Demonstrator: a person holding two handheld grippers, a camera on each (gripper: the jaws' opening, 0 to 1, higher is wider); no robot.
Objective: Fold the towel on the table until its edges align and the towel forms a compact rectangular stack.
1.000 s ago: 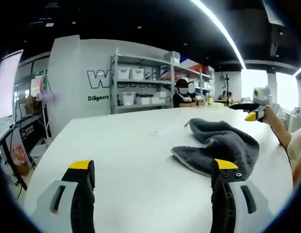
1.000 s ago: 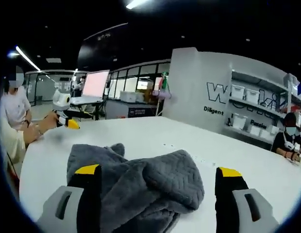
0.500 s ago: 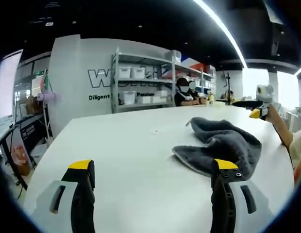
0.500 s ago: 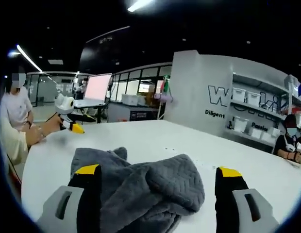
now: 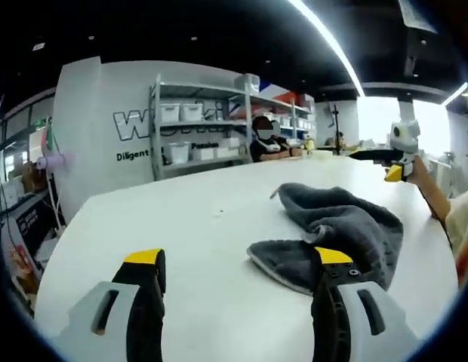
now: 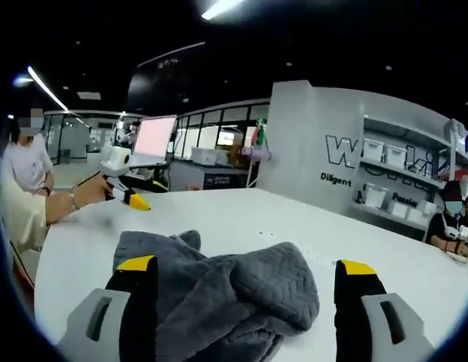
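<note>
Grey towel [image 5: 328,234] lay crumpled in a loose heap on the white desk [image 5: 181,226], not folded, its edges uneven and one corner lifted toward the far side. In the right gripper view the towel [image 6: 219,290] sat just ahead of the right tongs [image 6: 245,283], bunched between and behind the two yellow-tipped jaws, which stood wide apart and held nothing; whether the left jaw touched the cloth I could not tell. In the left gripper view the left tongs [image 5: 238,268] also stood wide and empty, over bare desk, with the towel just past the right jaw. The right tongs [image 5: 389,162] showed there too, held in a hand above the desk's far right edge, well apart from the towel. The left tongs [image 6: 124,185] appeared in the right gripper view, gripped by a hand near the desk's left edge. Shelves [image 5: 196,132] with white bins stood against a wall with lettering, and a seated person [image 5: 264,143] was beside them.
</note>
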